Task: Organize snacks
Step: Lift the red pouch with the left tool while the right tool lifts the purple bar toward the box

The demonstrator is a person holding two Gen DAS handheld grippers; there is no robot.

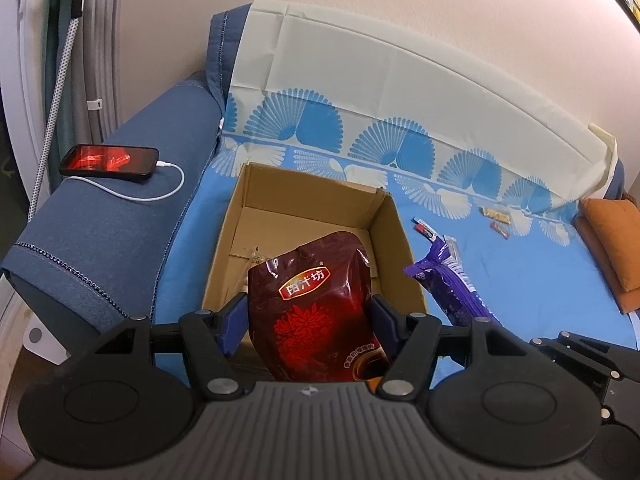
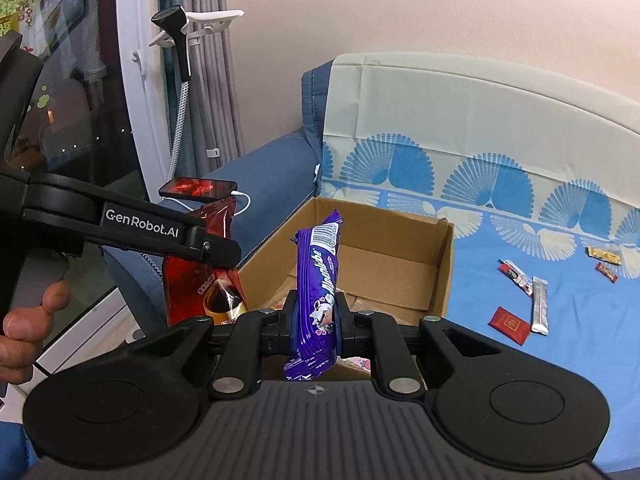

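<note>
Pads of your left gripper are pressing both sides of the red pouch, which is standing upright over the near edge of the cardboard box. Your right gripper is pinching the purple packet low on its body, the packet rising straight up toward 12 o'clock above the box's near rim.

Both bags are looking light, soft and glossy, so they are likely to crinkle and slip; I judge a hold across the filled middle safer than one on the thin sealed ends. The pouch seems bulkier and floppier, so it may sag as you are lowering it.

From the left wrist camera, the box floor is showing mostly bare, with the purple packet at 3 o'clock of the box. The right wrist camera is showing what that view is missing: your left hand on the handle at 9 o'clock, the pouch's lower printed end, and more small snacks lying on the blue cloth at 3 o'clock, well apart from the box. A phone is charging on the sofa arm at 10 o'clock.
</note>
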